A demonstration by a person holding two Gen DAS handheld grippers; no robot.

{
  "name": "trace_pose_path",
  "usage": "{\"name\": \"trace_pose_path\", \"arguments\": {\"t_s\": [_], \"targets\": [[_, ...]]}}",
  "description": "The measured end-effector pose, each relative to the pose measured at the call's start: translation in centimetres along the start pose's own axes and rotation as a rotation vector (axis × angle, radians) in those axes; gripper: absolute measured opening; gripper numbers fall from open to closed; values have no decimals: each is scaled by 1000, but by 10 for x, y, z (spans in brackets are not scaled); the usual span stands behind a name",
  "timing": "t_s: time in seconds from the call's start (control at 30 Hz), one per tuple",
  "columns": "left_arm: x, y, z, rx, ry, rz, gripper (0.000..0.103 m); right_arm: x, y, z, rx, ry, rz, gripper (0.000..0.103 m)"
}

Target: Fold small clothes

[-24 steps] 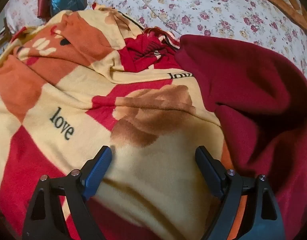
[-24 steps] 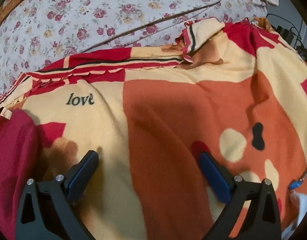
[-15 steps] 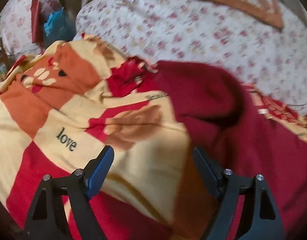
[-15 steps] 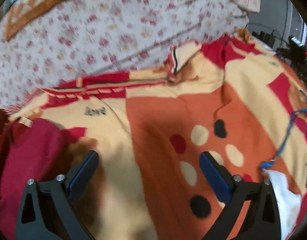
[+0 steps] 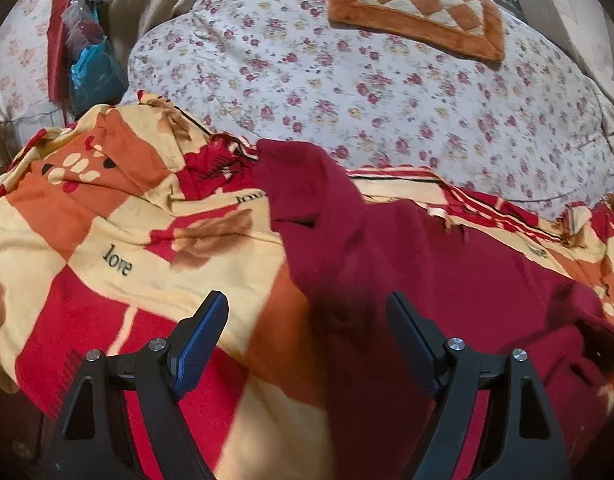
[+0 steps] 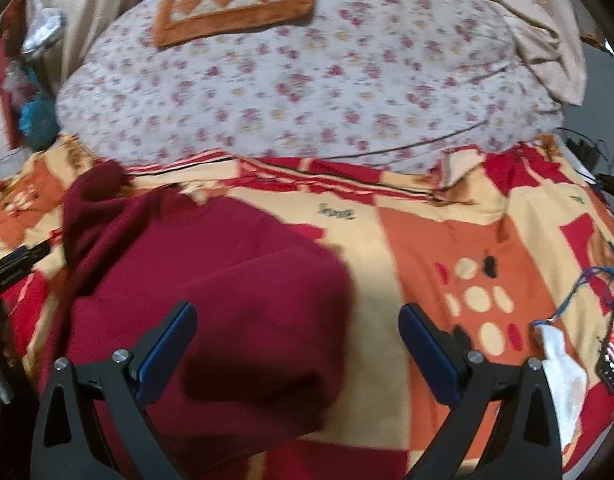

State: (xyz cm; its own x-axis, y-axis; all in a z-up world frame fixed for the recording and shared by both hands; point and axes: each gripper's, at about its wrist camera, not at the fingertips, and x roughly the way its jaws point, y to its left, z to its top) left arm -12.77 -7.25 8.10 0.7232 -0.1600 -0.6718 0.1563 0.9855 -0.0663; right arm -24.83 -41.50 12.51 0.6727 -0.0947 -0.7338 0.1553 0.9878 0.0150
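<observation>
Both the left gripper (image 5: 307, 320) and right gripper (image 6: 297, 330) hover with fingers wide, gripping nothing, over a dark red garment (image 5: 407, 264) lying on the patchwork blanket (image 5: 107, 240) on the bed

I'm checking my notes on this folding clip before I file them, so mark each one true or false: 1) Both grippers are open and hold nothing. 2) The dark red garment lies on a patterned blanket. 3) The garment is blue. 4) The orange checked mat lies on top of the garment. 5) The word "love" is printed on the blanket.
1) True: the left gripper and the right gripper both stand open, with nothing between the pads.
2) True: the dark red garment lies on the patterned blanket.
3) False: it is dark red.
4) False: the orange checked mat lies far back on the floral bedspread, apart from the garment.
5) True.
</observation>
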Motion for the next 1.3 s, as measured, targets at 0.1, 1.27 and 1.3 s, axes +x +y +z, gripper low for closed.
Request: {"name": "trace_pose_path", "arguments": {"t_s": [0.1, 1.27, 1.3], "targets": [[-5, -10, -6, 8, 14, -9, 64, -4, 8, -11, -19, 12, 3, 102], [12, -29, -16, 72, 88, -24, 64, -25, -19, 39, 36, 4, -45, 74], [12, -29, -16, 72, 87, -23, 64, -25, -14, 39, 43, 7, -11, 75]]}}
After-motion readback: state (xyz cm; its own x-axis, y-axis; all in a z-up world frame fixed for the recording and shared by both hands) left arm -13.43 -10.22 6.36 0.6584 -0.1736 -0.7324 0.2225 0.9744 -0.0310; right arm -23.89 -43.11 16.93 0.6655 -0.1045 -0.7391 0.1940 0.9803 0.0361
